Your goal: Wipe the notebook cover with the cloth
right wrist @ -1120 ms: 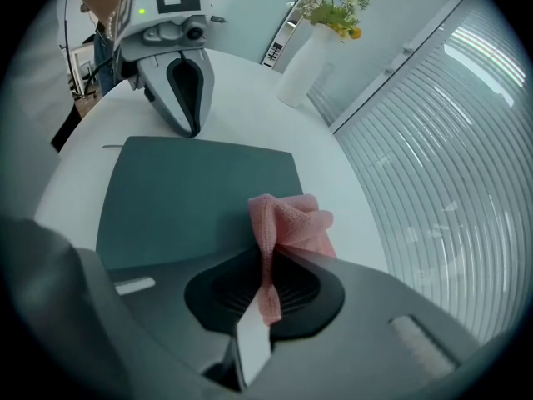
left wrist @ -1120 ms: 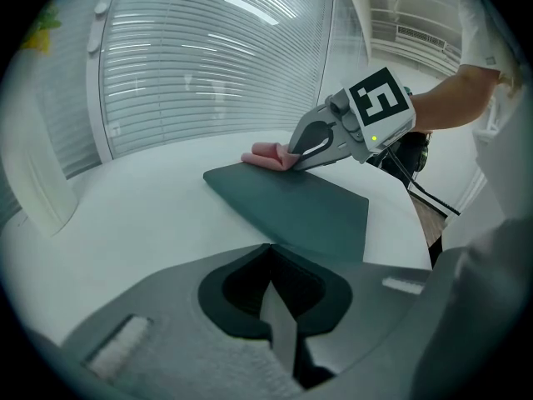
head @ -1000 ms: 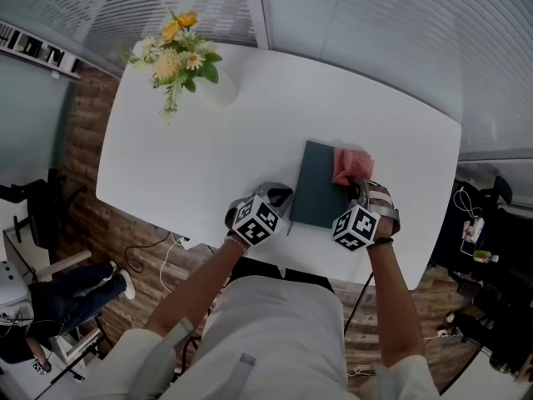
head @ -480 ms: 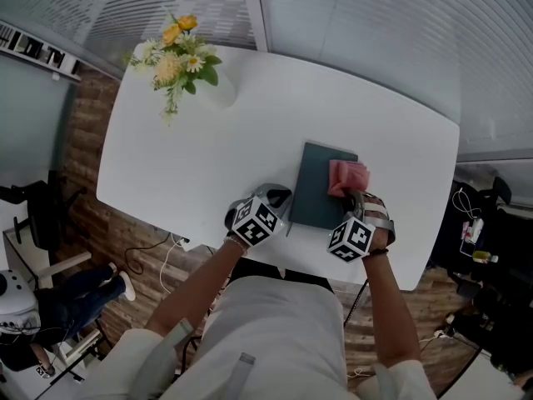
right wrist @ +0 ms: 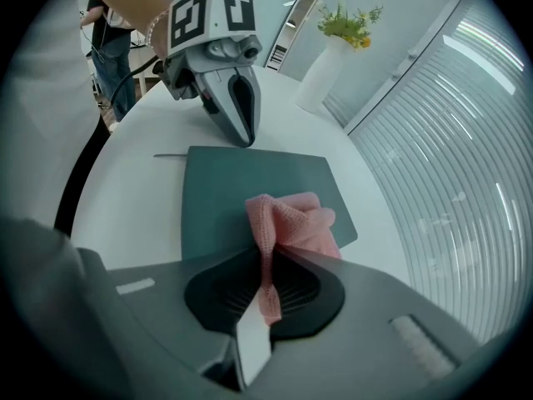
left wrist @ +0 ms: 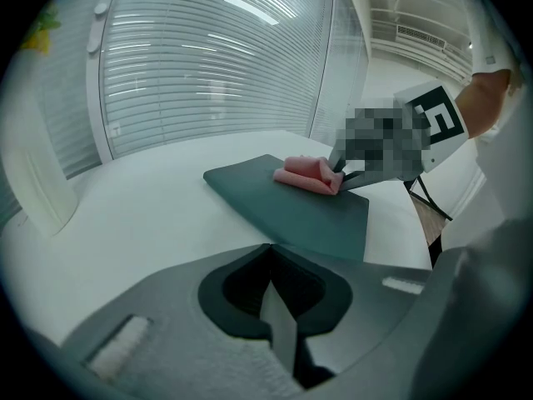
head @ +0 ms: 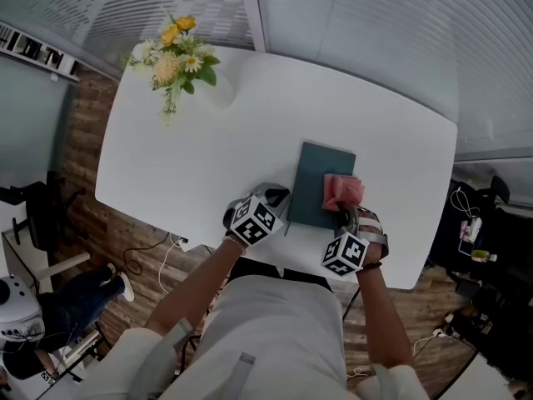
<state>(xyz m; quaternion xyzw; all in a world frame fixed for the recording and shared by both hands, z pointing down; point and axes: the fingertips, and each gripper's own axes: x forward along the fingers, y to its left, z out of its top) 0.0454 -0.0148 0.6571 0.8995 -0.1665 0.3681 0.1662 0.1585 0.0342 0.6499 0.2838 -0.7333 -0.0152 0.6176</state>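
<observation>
White table (head: 208,140) held everything. Far to the left stood yellow flowers (head: 175,52) in a white vase (head: 218,90), well away from the work.

Next came the left gripper (head: 277,195). Its jaws were pressed together with nothing in them. Its tip sat right at the left edge of the dark green notebook (head: 316,182), maybe to stop it sliding. Whether it touched the cover could not be told.

The notebook lay flat and closed near the front edge of the table. The pink cloth (head: 343,190) sat bunched up on its right side, touching the cover. The right gripper (head: 346,215) had its jaws squeezed tight on a fold of the cloth.

The wiping step looked under way. The next move would likely need the cloth pushed across the bare left part, pressed down flat.
</observation>
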